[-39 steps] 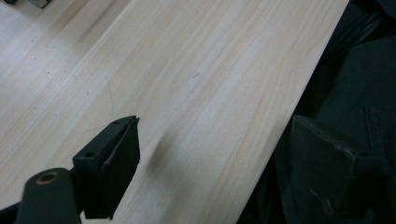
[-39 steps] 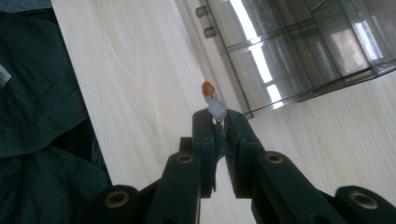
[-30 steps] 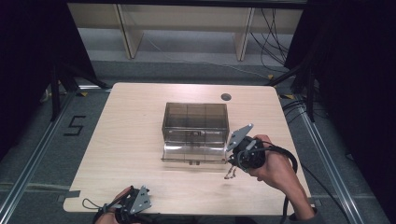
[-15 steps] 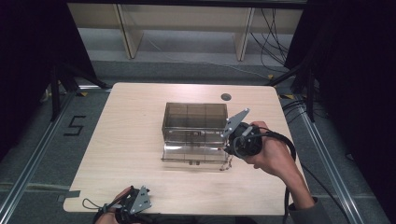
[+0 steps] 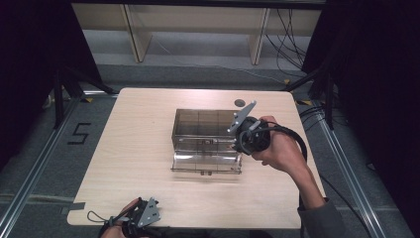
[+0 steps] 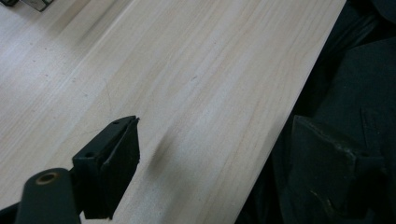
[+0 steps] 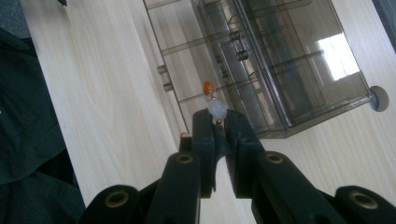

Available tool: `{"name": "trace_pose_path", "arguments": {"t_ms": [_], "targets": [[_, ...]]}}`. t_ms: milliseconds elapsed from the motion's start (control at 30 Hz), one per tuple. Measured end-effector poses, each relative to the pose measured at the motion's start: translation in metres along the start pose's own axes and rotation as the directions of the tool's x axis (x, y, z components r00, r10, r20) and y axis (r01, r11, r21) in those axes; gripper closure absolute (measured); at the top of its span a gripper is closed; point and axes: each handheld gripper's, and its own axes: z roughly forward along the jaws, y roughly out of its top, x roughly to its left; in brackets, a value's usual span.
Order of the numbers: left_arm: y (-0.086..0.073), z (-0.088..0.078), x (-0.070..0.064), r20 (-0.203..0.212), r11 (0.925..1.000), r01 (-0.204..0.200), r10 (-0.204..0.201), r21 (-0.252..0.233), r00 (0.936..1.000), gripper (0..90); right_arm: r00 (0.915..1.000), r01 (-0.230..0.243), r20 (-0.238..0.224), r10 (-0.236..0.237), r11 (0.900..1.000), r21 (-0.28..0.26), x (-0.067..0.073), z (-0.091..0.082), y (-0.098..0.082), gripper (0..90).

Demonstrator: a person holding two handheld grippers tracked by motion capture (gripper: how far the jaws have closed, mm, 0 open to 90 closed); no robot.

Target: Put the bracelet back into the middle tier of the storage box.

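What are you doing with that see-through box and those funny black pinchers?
A person holds a pincher tool in each hand. The right gripper is shut on a small piece of jewellery with a white bead and an orange bead, held above the open bottom drawer of a smoky clear plastic drawer box on the wooden table. The left gripper waits at the near table edge.

The surface (image 5: 138,163) is pale, matt wood with fine grain. The drawer box (image 5: 203,126) is smoky, glossy clear plastic. The earring (image 7: 215,108) has smooth orange and milky beads. Both grippers' jaws are matt black plastic.
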Motion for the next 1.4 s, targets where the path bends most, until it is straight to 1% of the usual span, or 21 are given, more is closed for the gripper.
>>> {"name": "trace_pose_path", "arguments": {"t_ms": [200, 300, 333, 433, 500, 600, 633, 700, 733, 800, 833, 867, 1000, 1067, 1100, 1167, 1233, 1300, 1333, 1367, 1400], "targets": [[0.000, 0.000, 0.000, 0.000, 1.0000, -0.002, 0.002, -0.002, 1.0000, 16.5, 0.9999, -0.011, -0.013, 0.011, 1.000, 0.017, -0.007, 0.012, 0.005, 83.9], [0.000, 0.000, -0.001, 0.001, 1.0000, -0.003, 0.003, -0.002, 1.0000, 16.4, 0.9999, 0.006, -0.011, -0.006, 1.000, 0.022, -0.012, 0.019, 0.007, 83.9], [0.000, 0.000, 0.000, 0.000, 1.0000, -0.002, 0.002, -0.002, 1.0000, 16.4, 0.9998, -0.016, -0.015, 0.017, 1.000, 0.026, -0.013, 0.021, 0.007, 83.9], [0.000, -0.002, -0.001, -0.014, 1.0000, -0.006, 0.006, 0.001, 0.9999, 16.4, 0.9993, -0.024, -0.026, 0.025, 0.999, 0.033, -0.016, 0.029, 0.008, 83.9], [0.000, 0.000, 0.000, 0.001, 1.0000, -0.005, 0.005, -0.002, 1.0000, 16.5, 0.9988, -0.036, -0.033, 0.037, 0.998, 0.045, -0.018, 0.039, 0.008, 83.9], [0.000, -0.002, -0.001, -0.014, 1.0000, -0.006, 0.006, -0.001, 0.9999, 16.4, 0.9985, -0.034, -0.042, 0.036, 0.998, 0.057, -0.020, 0.046, 0.007, 83.9], [0.000, -0.002, -0.001, -0.012, 1.0000, -0.008, 0.008, 0.000, 0.9999, 16.4, 0.9982, -0.042, -0.042, 0.044, 0.997, 0.066, -0.020, 0.050, 0.006, 83.8], [0.000, -0.001, 0.000, 0.012, 1.0000, -0.005, 0.005, 0.000, 0.9999, 16.5, 0.9958, -0.041, -0.077, 0.049, 0.994, 0.104, -0.023, 0.063, 0.006, 83.9], [0.000, -0.001, 0.000, -0.002, 1.0000, -0.003, 0.003, -0.002, 1.0000, 16.5, 0.9958, -0.041, -0.077, 0.049, 0.994, 0.104, -0.023, 0.063, 0.006, 83.9], [0.000, -0.002, -0.001, -0.001, 1.0000, -0.007, 0.007, -0.002, 1.0000, 16.4, 0.9946, -0.055, -0.080, 0.066, 0.991, 0.123, -0.024, 0.072, 0.004, 83.9], [0.000, -0.001, 0.000, -0.002, 1.0000, -0.007, 0.007, 0.000, 1.0000, 16.4, 0.9954, -0.039, -0.082, 0.050, 0.991, 0.131, -0.025, 0.077, 0.004, 83.9], [0.000, 0.000, 0.000, 0.016, 1.0000, -0.005, 0.005, 0.001, 0.9999, 16.5, 0.9958, -0.051, -0.068, 0.061, 0.989, 0.137, -0.025, 0.081, 0.003, 83.9], [0.000, -0.002, -0.001, -0.017, 1.0000, -0.007, 0.007, 0.000, 0.9998, 16.5, 0.9940, -0.059, -0.081, 0.073, 0.985, 0.165, -0.026, 0.093, 0.001, 83.9], [0.000, -0.001, -0.001, -0.017, 1.0000, -0.003, 0.003, -0.002, 0.9998, 16.5, 0.9939, -0.059, -0.081, 0.074, 0.983, 0.175, -0.028, 0.099, 0.000, 83.9], [0.000, -0.002, 0.000, 0.003, 1.0000, -0.004, 0.004, -0.003, 1.0000, 16.5, 0.9936, -0.061, -0.083, 0.077, 0.982, 0.180, -0.028, 0.102, -0.001, 83.8], [0.000, -0.002, 0.000, 0.002, 1.0000, -0.006, 0.006, -0.001, 1.0000, 16.5, 0.9928, -0.063, -0.088, 0.081, 0.979, 0.191, -0.028, 0.108, -0.001, 83.8], [0.000, -0.001, -0.001, -0.019, 1.0000, -0.004, 0.004, -0.001, 0.9998, 16.5, 0.9917, -0.062, -0.098, 0.083, 0.977, 0.202, -0.028, 0.118, -0.001, 83.8], [0.000, -0.002, -0.001, -0.009, 1.0000, -0.009, 0.009, -0.003, 0.9999, 16.5, 0.9920, -0.059, -0.097, 0.081, 0.977, 0.207, -0.029, 0.121, -0.002, 83.8], [0.000, -0.002, -0.001, -0.009, 1.0000, -0.009, 0.009, -0.001, 0.9999, 16.5, 0.9911, -0.073, -0.093, 0.096, 0.972, 0.225, -0.028, 0.125, -0.001, 83.8], [0.000, -0.002, -0.001, -0.009, 1.0000, -0.008, 0.008, -0.001, 0.9999, 16.5, 0.9928, -0.058, -0.089, 0.081, 0.971, 0.230, -0.029, 0.126, -0.002, 83.8], [0.000, -0.002, -0.001, -0.009, 1.0000, -0.008, 0.008, -0.003, 0.9999, 16.5, 0.9904, -0.068, -0.103, 0.093, 0.973, 0.223, -0.029, 0.130, -0.003, 83.8]]}}
